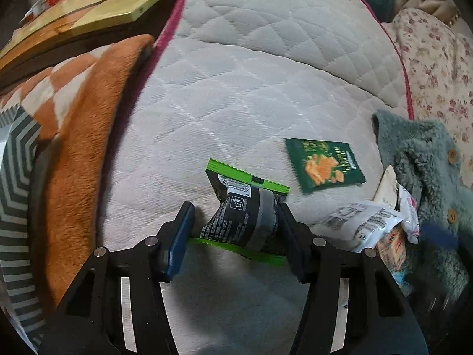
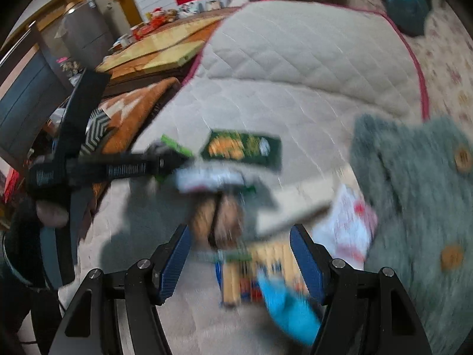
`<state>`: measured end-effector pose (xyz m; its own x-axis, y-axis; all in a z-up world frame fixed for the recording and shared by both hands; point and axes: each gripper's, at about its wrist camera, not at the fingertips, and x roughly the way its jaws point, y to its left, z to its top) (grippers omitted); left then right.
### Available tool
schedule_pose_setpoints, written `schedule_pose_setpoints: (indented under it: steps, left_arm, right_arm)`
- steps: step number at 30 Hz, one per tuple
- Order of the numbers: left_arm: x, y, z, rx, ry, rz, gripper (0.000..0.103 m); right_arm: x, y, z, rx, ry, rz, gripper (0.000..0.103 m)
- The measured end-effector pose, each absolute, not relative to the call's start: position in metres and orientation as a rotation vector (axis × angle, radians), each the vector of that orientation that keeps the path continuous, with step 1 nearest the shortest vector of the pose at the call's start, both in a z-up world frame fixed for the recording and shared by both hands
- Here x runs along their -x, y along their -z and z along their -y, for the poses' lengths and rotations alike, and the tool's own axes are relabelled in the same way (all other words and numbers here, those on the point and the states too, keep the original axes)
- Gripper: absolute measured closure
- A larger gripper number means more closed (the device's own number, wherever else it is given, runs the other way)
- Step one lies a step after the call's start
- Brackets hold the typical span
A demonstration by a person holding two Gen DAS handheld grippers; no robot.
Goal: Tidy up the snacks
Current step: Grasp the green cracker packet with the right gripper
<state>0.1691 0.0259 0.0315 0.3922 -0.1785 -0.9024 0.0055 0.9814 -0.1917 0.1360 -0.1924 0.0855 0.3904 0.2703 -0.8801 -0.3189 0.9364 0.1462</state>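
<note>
left wrist view shows the left gripper (image 1: 236,227) half closed around the crumpled black-and-green foil snack packet (image 1: 236,207) on the quilted beige mattress (image 1: 251,74), left pad short of it, its long axis running away from the dark green snack sachet (image 1: 323,164).

green-edged black packet (image 1: 239,213): crumpled, on the quilted bed
dark green packet (image 1: 323,164): flat, face up
snack pile (image 1: 375,224): heaped beside it
</note>
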Motion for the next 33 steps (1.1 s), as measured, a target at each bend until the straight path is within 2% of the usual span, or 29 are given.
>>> schedule_pose_setpoints:
  steps: [7, 16, 20, 27, 28, 30, 31, 33]
  left_arm:
    - [-0.162, -0.030, -0.037, 0.170, 0.134, -1.166, 0.047]
    - [-0.161, -0.028, -0.035, 0.133, 0.153, -1.151, 0.046]
    - [-0.167, -0.028, -0.032, 0.097, 0.152, -1.146, 0.046]
    - [-0.174, -0.023, -0.025, 0.071, 0.151, -1.142, 0.041]
    - [-0.174, -0.022, -0.024, 0.070, 0.154, -1.140, 0.041]
    - [-0.175, -0.022, -0.024, 0.075, 0.152, -1.136, 0.041]
    - [-0.175, -0.021, -0.025, 0.083, 0.152, -1.135, 0.041]
    - [-0.173, -0.021, -0.029, 0.099, 0.139, -1.127, 0.048]
  right_arm:
    - [-0.216, -0.079, 0.172, 0.323, -0.451, -1.118, 0.035]
    - [-0.242, -0.025, 0.146, 0.574, -0.703, -1.180, 0.033]
    - [-0.252, -0.021, 0.142, 0.585, -0.768, -1.162, 0.021]
    - [-0.269, -0.004, 0.140, 0.422, -0.854, -1.239, 0.019]
    - [-0.269, -0.004, 0.142, 0.396, -0.848, -1.241, 0.020]
    - [-0.266, -0.006, 0.145, 0.342, -0.831, -1.244, 0.028]
    - [-0.263, -0.008, 0.148, 0.325, -0.823, -1.245, 0.036]
    - [-0.258, -0.011, 0.149, 0.312, -0.811, -1.254, 0.047]
